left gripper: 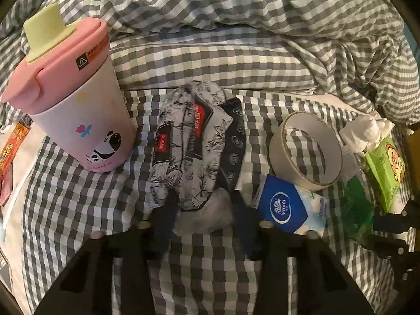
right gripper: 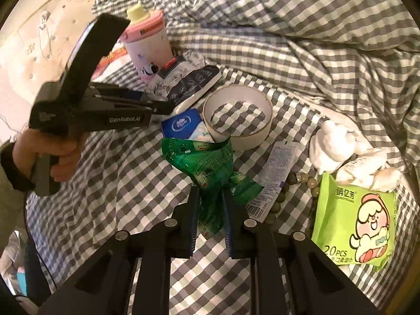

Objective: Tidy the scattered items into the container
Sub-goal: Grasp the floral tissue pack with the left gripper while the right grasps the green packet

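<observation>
Because the green wrapper point(right gripper: 210, 168) is thin, crinkly film, light and slippery, the right gripper point(right gripper: 210, 220) clenches its gathered tail and the rest fans ahead of the fingertips. The left gripper point(left gripper: 202, 210) straddles the soft floral tissue pack point(left gripper: 191, 144), seemingly pinching its near end.

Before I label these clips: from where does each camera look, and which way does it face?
Left wrist: rides on the left gripper, looking down along its jaws, closed on a floral tissue pack on the checked bedsheet; only the jaws and the right gripper's edge show.
Right wrist: rides on the right gripper, looking down at a green wrapper pinched in its jaws; the person's hand shows too.
Shared: pink cup, tape roll, blue tissue pack, green wipes pack.
</observation>
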Action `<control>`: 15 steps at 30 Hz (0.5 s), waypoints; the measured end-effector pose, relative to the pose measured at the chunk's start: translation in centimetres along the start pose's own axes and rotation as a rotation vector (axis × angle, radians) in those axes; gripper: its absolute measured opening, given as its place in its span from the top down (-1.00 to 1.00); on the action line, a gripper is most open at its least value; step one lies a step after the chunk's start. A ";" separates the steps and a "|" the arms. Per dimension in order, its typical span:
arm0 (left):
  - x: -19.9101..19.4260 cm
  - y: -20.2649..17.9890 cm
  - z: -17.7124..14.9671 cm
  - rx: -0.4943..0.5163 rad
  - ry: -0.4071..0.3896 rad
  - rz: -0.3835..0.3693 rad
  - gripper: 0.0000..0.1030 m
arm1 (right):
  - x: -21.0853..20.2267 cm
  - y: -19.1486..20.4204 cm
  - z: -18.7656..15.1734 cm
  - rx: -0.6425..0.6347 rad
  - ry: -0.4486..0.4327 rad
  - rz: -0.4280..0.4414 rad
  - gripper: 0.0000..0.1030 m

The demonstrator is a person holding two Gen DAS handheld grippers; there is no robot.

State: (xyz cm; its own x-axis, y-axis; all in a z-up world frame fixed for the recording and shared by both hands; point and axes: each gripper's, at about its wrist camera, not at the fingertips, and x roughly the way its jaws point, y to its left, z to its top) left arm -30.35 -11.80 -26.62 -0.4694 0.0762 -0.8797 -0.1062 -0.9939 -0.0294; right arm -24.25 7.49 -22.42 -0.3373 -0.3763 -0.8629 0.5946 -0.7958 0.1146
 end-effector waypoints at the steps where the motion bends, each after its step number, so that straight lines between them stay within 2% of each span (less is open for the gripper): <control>1: -0.2 0.0 0.0 -0.004 -0.006 0.003 0.43 | -0.3 0.0 0.0 0.004 -0.010 0.001 0.70; 5: -1.9 0.1 -0.1 -0.029 -0.040 0.018 0.50 | -1.9 -0.1 -0.1 0.024 -0.044 0.009 0.69; 15: -8.6 -0.8 -0.2 -0.049 -0.132 0.019 0.50 | -5.6 1.0 -0.7 0.031 -0.102 -0.014 0.69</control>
State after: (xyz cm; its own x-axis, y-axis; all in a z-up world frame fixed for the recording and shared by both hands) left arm -26.08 -11.72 -19.13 -0.5822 0.0641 -0.8105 -0.0546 -0.9977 -0.0398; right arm -21.28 9.17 -17.85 -0.4190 -0.4100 -0.8102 0.5669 -0.8151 0.1193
